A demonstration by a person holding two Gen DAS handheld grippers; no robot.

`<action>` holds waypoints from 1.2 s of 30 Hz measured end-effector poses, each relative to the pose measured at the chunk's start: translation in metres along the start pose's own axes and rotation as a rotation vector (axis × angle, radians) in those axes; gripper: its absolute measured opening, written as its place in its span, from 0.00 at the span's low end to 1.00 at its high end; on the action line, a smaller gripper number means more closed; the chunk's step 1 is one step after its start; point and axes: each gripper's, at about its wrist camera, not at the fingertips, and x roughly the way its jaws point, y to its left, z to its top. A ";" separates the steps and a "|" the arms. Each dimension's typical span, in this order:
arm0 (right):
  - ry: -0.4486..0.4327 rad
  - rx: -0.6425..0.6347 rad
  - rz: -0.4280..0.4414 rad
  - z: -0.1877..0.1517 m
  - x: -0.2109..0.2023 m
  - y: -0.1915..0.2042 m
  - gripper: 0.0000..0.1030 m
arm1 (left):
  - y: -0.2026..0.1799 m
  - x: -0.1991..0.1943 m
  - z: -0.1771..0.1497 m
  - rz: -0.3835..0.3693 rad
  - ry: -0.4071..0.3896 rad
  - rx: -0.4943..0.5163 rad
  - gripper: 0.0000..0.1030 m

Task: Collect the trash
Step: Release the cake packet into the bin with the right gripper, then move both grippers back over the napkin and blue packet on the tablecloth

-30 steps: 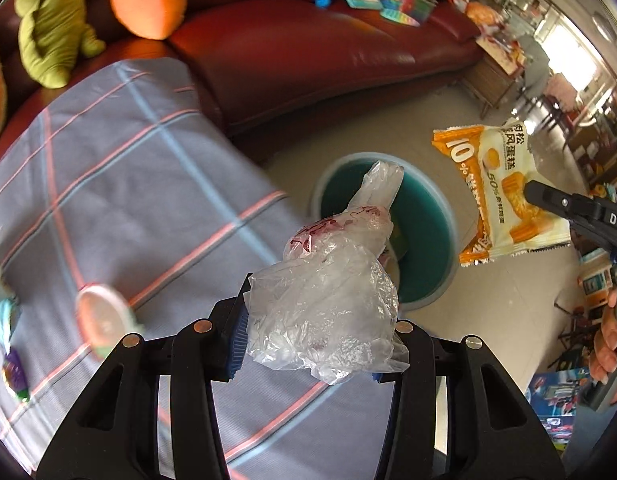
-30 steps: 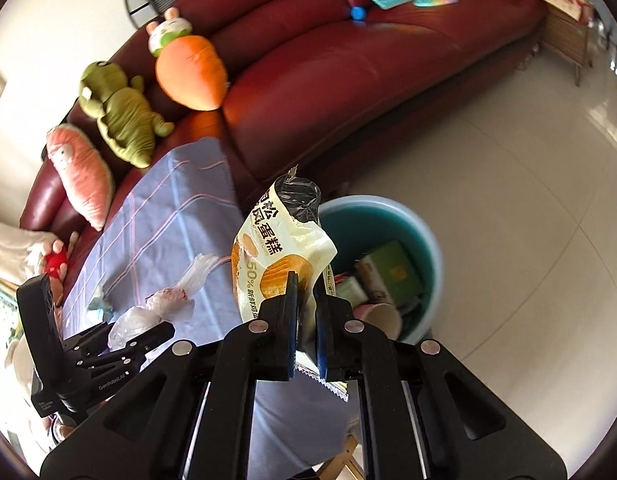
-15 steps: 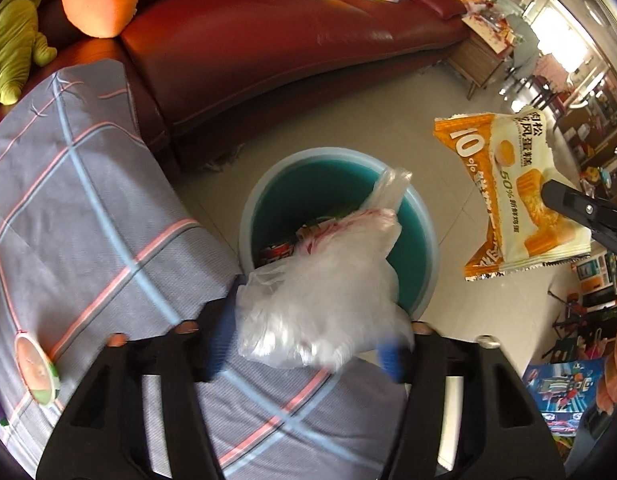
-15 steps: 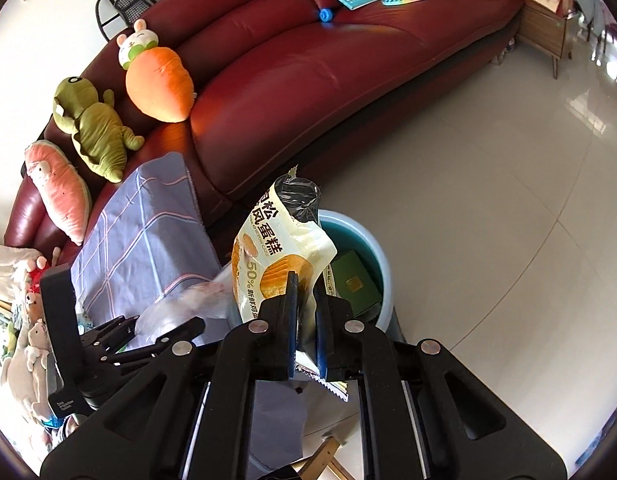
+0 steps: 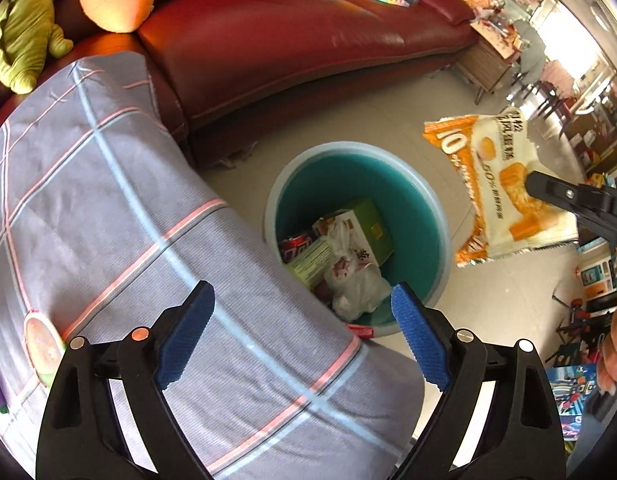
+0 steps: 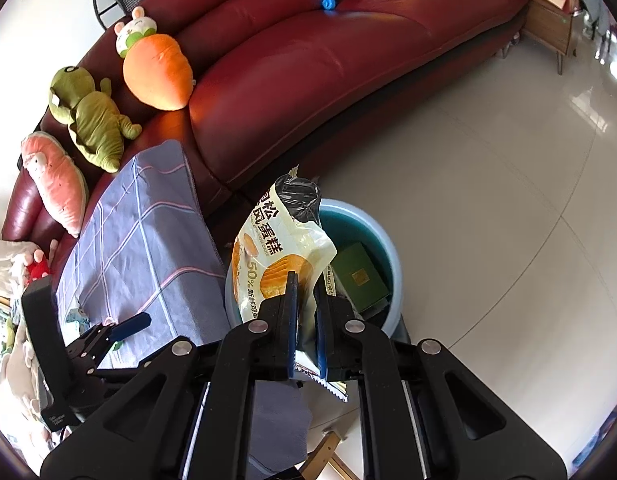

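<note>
The left gripper (image 5: 302, 332), jaws just spread wide with nothing between them, hangs over the grey checked cloth's (image 5: 108, 208) right edge. Just right, the crumpled clear plastic bag (image 5: 354, 280) lies inside the round teal plastic bin (image 5: 420, 188) on boxes. Farther right, the right gripper (image 6: 304, 316) pinches an orange-and-white snack wrapper (image 6: 280, 248) above the bin's rim.

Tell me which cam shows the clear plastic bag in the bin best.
Left wrist. The clear plastic bag lies in plain sight inside the teal bin, beyond the open left gripper. In the right wrist view the snack wrapper, clamped in the right gripper, covers that side of the bin, so the bag is hidden.
</note>
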 end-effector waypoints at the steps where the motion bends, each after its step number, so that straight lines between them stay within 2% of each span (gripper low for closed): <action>1: 0.007 -0.009 0.001 0.000 0.004 0.004 0.12 | 0.003 -0.002 -0.002 -0.002 -0.002 -0.006 0.89; 3: 0.017 -0.015 0.006 0.000 0.009 0.010 0.26 | 0.008 -0.005 -0.005 -0.006 -0.005 -0.016 0.91; 4: 0.023 -0.015 0.009 -0.001 0.013 0.012 0.43 | 0.012 -0.007 -0.007 -0.009 -0.007 -0.019 0.91; 5: 0.025 -0.016 0.006 -0.002 0.016 0.015 0.51 | 0.014 -0.010 -0.008 -0.010 -0.010 -0.023 0.91; 7: 0.034 -0.019 0.000 -0.003 0.021 0.019 0.53 | 0.018 -0.013 -0.010 -0.009 -0.016 -0.029 0.92; 8: 0.040 -0.016 0.001 -0.003 0.023 0.020 0.60 | 0.021 -0.014 -0.012 -0.011 -0.017 -0.033 0.92; 10: 0.042 -0.018 -0.019 -0.006 0.024 0.023 0.68 | 0.025 -0.017 -0.014 -0.017 -0.017 -0.041 0.92; 14: 0.055 -0.032 -0.046 -0.010 0.024 0.029 0.73 | 0.035 -0.020 -0.021 -0.023 -0.017 -0.057 0.92; 20: 0.077 -0.059 -0.063 -0.019 0.025 0.044 0.73 | 0.050 -0.031 -0.032 -0.021 -0.029 -0.078 0.92; 36: 0.095 -0.170 -0.007 -0.058 0.020 0.122 0.74 | 0.113 -0.088 -0.081 0.045 -0.095 -0.170 0.92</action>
